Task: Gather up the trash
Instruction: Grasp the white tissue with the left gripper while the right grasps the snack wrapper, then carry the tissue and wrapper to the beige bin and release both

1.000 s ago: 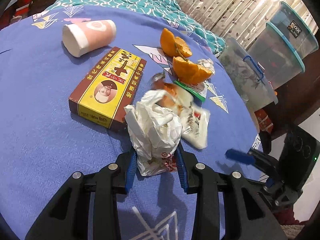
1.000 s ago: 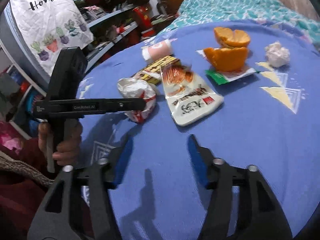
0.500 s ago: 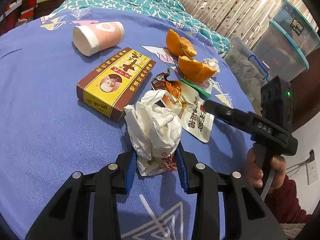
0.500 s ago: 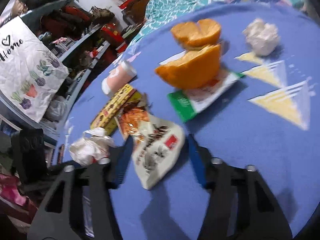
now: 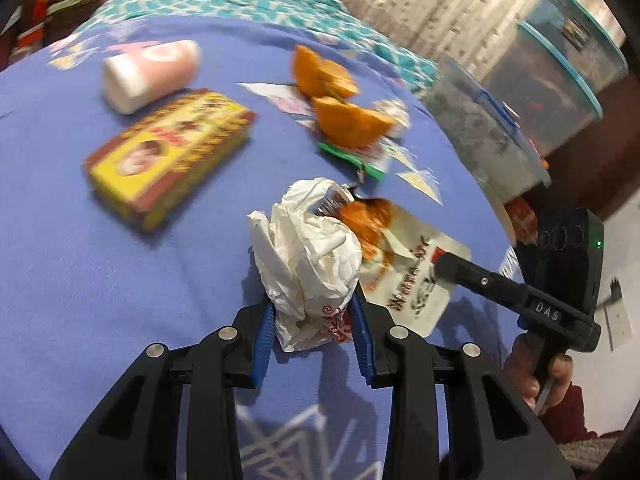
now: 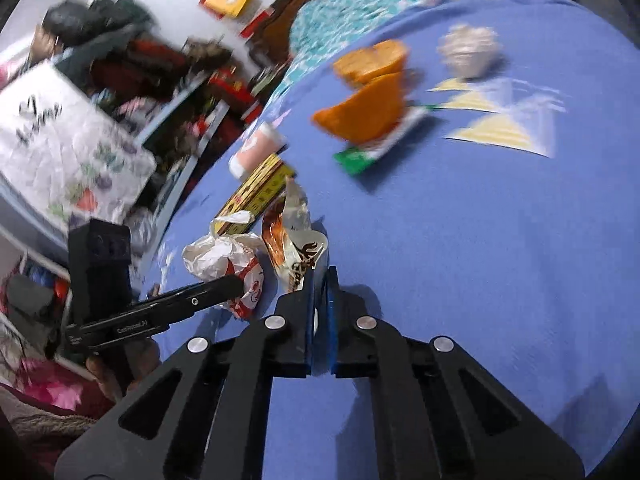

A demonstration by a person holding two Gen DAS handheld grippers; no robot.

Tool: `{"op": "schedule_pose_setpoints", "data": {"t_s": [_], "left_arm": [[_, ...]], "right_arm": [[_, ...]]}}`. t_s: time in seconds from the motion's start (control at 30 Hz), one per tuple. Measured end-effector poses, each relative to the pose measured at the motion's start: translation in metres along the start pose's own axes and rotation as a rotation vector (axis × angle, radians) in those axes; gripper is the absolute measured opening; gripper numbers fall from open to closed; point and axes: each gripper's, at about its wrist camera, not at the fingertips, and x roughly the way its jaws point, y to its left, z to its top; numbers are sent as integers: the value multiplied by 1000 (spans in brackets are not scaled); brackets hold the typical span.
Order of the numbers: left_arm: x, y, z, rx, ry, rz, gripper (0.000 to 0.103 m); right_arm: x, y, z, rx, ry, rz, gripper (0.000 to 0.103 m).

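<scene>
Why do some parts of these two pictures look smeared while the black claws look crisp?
Left wrist view: the yellow box and orange peels are motion-smeared, while the crumpled white bag stays sharp. Right wrist view: the shelves and peels streak, the snack packet stays fairly clear; both views bulge like fisheye.

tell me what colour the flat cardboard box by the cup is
Yellow with brown edges and red print, clearest in the left wrist view.
</scene>
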Motion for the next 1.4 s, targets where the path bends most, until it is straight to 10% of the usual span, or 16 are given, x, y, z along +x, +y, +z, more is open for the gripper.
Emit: {"op": "schedule_pose_setpoints", "data": {"t_s": [0.33,0.63,0.97,1.4], "left_arm": [[47,-76,3,177,102,-72,32],[78,-117,4,291,143,-29,31],[80,-123,7,322,144,-11,26],[147,-242,50,518,223,-126,26]], "right_arm": [[-99,-69,-37,196,-199,-65,7],[-82,-67,-62,191,-78,47,16],[-57,-47,-45,77,-59,-18,19],[-178,-143,-32,279,-407,-204,15]]}}
